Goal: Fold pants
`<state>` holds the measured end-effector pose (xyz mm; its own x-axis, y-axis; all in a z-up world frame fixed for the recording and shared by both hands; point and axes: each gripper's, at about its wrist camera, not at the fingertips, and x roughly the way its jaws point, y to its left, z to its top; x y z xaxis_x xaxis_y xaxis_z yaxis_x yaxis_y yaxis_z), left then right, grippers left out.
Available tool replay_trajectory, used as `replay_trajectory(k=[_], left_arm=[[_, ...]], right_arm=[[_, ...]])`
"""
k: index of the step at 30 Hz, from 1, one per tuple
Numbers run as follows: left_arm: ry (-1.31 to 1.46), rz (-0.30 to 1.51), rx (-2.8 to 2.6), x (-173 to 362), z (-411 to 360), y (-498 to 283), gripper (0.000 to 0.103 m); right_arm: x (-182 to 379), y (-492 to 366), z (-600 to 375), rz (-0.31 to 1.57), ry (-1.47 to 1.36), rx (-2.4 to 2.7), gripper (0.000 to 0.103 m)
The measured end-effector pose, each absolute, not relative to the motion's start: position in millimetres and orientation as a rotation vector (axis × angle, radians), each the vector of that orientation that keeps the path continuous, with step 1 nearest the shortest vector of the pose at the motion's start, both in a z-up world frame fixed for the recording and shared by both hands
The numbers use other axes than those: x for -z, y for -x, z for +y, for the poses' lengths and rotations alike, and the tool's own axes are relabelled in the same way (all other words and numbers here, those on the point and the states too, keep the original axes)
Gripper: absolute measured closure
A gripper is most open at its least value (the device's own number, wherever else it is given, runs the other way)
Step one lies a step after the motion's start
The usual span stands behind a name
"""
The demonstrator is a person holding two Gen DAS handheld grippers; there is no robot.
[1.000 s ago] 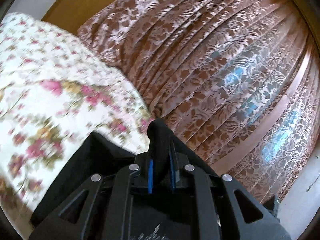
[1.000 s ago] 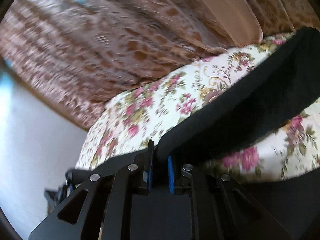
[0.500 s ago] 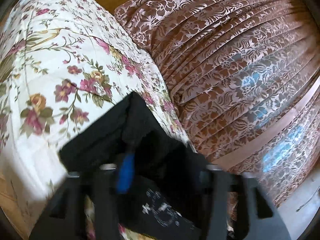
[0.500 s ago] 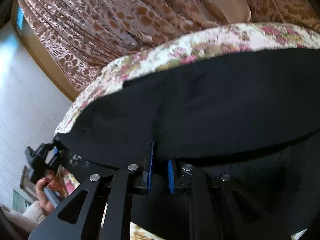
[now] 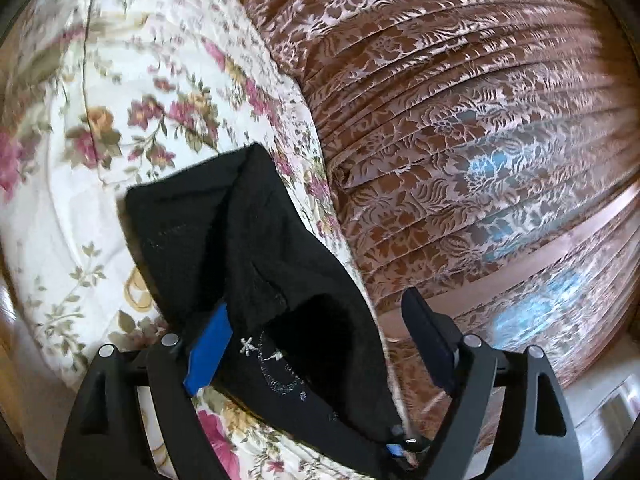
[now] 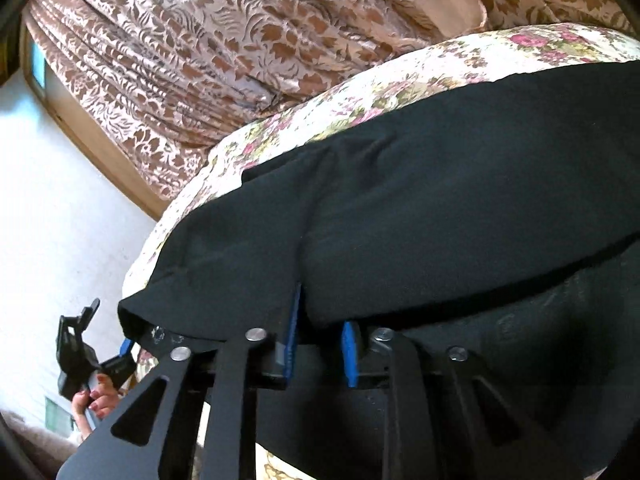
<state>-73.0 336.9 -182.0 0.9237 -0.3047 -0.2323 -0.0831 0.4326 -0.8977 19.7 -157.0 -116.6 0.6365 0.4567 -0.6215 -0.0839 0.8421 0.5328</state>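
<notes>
Left wrist view: black pants lie on the floral bedspread beside the brown patterned curtain.
The left gripper has its jaws spread wide, cloth lying loose between them. The right gripper has its jaws slightly apart around a fold of the pants, the grip unclear.

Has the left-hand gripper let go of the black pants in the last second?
Yes. The left gripper was shut on the black pants; now its jaws stand wide apart, and the pants lie on the floral bedspread.
</notes>
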Motion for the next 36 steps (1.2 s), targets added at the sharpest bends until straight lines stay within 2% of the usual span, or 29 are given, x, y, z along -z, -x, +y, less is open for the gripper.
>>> replay_trajectory(k=[2, 4, 12, 23, 25, 26, 27, 28, 29, 31, 32, 36], left_arm=[[1.081, 0.374, 0.048, 178, 336, 84, 0.021], [1.11, 0.372, 0.028, 179, 338, 91, 0.021], [0.984, 0.392, -0.034, 157, 319, 110, 0.021], [1.066, 0.527, 0.004, 188, 318, 42, 0.022], [1.125, 0.525, -0.005, 194, 325, 34, 0.028], [1.145, 0.522, -0.02, 195, 328, 30, 0.04], [1.137, 0.543, -0.044, 194, 331, 25, 0.058], [1.121, 0.569, -0.065, 192, 334, 19, 0.066], [1.117, 0.581, -0.069, 189, 336, 14, 0.08], [1.139, 0.573, -0.042, 181, 344, 9, 0.084], [1.143, 0.558, -0.03, 176, 347, 8, 0.086], [1.097, 0.492, 0.037, 146, 359, 15, 0.088]], right_arm=[[111, -17, -168, 0.806, -0.516, -0.287, 0.06], [107, -15, -179, 0.789, -0.539, -0.262, 0.057], [111, -8, -235, 0.765, -0.687, -0.134, 0.057], [116, -18, -270, 0.716, -0.87, -0.097, 0.057], [117, -19, -278, 0.705, -0.9, -0.082, 0.057], [117, -20, -282, 0.699, -0.91, -0.075, 0.057], [117, -21, -285, 0.697, -0.913, -0.061, 0.057], [116, -22, -287, 0.695, -0.91, -0.051, 0.066], [115, -25, -289, 0.698, -0.889, -0.033, 0.079], [111, -30, -292, 0.71, -0.849, -0.008, 0.09], [108, -33, -293, 0.708, -0.842, -0.007, 0.093], [75, -30, -290, 0.632, -0.783, -0.056, 0.094]])
